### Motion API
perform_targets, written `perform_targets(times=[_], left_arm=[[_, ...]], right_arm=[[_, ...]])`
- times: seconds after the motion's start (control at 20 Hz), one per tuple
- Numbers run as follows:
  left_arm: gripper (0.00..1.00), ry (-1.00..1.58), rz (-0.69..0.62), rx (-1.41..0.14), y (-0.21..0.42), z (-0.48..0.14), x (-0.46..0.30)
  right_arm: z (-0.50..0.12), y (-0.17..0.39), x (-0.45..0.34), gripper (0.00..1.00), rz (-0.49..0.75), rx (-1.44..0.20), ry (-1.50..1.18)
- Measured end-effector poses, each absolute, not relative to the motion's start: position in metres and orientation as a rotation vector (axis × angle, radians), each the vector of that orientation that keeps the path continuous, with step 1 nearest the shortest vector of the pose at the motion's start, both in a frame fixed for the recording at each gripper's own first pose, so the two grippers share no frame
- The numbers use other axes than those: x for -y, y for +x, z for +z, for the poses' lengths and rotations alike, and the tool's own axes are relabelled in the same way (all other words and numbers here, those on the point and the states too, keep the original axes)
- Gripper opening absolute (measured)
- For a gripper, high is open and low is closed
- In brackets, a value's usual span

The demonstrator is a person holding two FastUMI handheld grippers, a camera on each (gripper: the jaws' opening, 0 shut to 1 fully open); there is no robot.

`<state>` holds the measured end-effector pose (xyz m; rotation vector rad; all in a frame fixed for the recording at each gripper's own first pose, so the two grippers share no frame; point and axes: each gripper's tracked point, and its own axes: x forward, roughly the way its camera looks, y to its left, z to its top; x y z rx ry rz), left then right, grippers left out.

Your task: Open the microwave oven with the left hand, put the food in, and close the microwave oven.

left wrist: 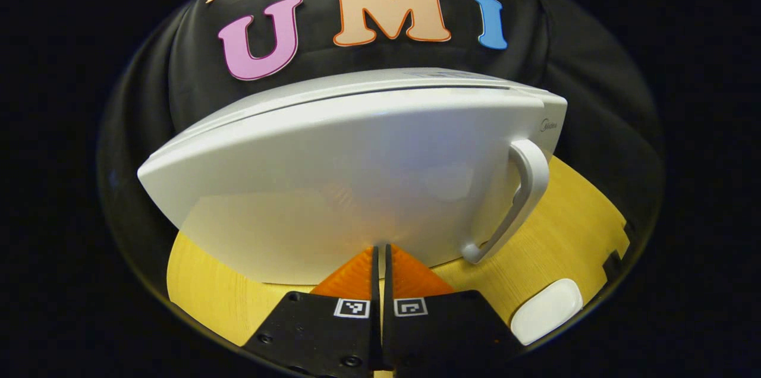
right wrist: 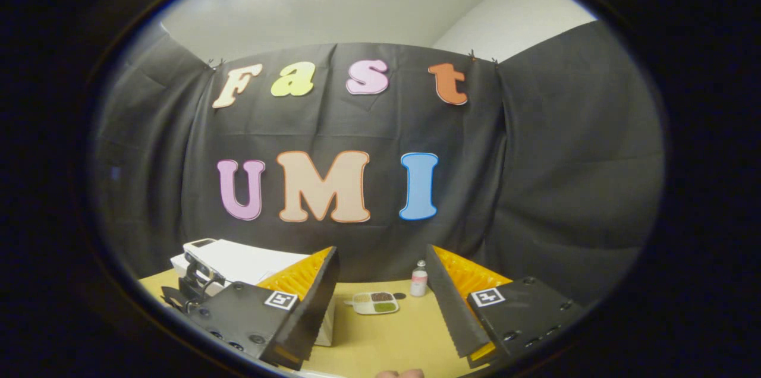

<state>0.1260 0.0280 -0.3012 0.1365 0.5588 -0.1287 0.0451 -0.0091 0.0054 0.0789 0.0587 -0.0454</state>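
The white microwave [left wrist: 333, 188] stands on the yellow table [left wrist: 571, 217], its door closed and its curved handle [left wrist: 526, 199] on the right side. My left gripper [left wrist: 380, 256] is shut with nothing between its fingers, and it points at the lower middle of the door, left of the handle. In the right gripper view the microwave [right wrist: 238, 260] is at the left, with the other gripper [right wrist: 196, 283] in front of it. A white food tray [right wrist: 374, 302] with filled compartments lies on the table ahead of my open right gripper [right wrist: 381, 253].
A small bottle [right wrist: 419, 279] stands just right of the tray, near the black cloth wall. A white rounded object [left wrist: 547, 309] lies at the table's near right, below the microwave handle. The table edge [left wrist: 618, 247] runs close to the right.
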Motion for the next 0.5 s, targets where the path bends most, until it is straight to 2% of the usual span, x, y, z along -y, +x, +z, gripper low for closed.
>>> perform_targets(times=[0.2,0.25,0.3,0.35,0.45,0.5], left_arm=[[0.01,0.107,-0.135,-0.558,0.128,-0.3,-0.029],[0.01,0.088,-0.14,-0.564,0.129,-0.302,-0.028],[0.0,0.069,-0.14,-0.569,0.129,-0.304,-0.028],[0.01,0.063,-0.123,-0.546,0.136,-0.301,-0.031],[0.0,0.027,-0.124,-0.606,0.129,-0.312,-0.029],[0.01,0.038,-0.132,-0.575,0.134,-0.308,-0.028]], right_arm=[[0.003,0.047,0.0,0.85,-0.043,-0.071,0.097],[0.0,0.049,-0.004,0.89,-0.04,-0.073,0.105],[-0.001,0.052,-0.009,0.85,-0.033,-0.074,0.112],[-0.003,0.056,-0.015,0.85,-0.023,-0.077,0.117],[-0.007,0.057,-0.025,0.85,-0.005,-0.084,0.112],[-0.008,0.057,-0.028,0.9,-0.001,-0.083,0.103]])
